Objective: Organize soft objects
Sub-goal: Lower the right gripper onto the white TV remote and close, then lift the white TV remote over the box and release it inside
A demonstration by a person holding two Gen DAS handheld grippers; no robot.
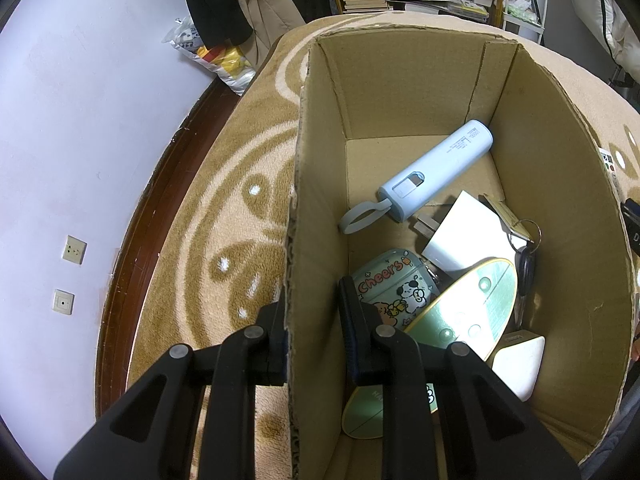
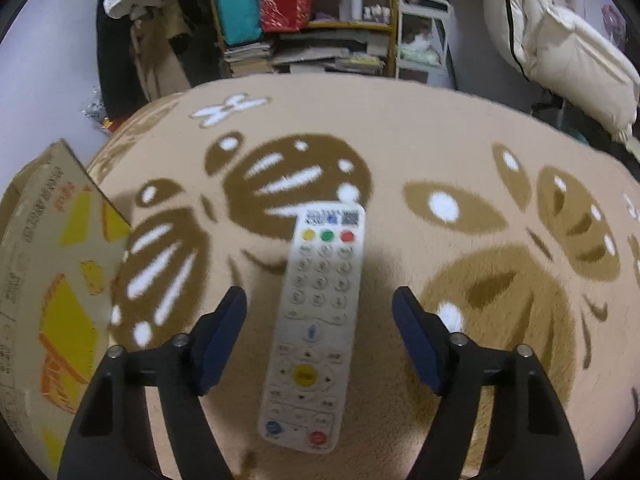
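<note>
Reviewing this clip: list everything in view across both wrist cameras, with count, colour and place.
Cardboard box: one, brown, on the blanket.
Power bank: one, pale blue, in box.
Charger plug: one, white, in box.
Keys: one bunch, in box, right side.
Cheers case: one, mint, in box.
Oval green item: one, in box.
Remote control: one, white, on the blanket.
Blanket: one, tan, butterfly pattern.
Left gripper: straddling the box wall.
Right gripper: open, around the remote.
</note>
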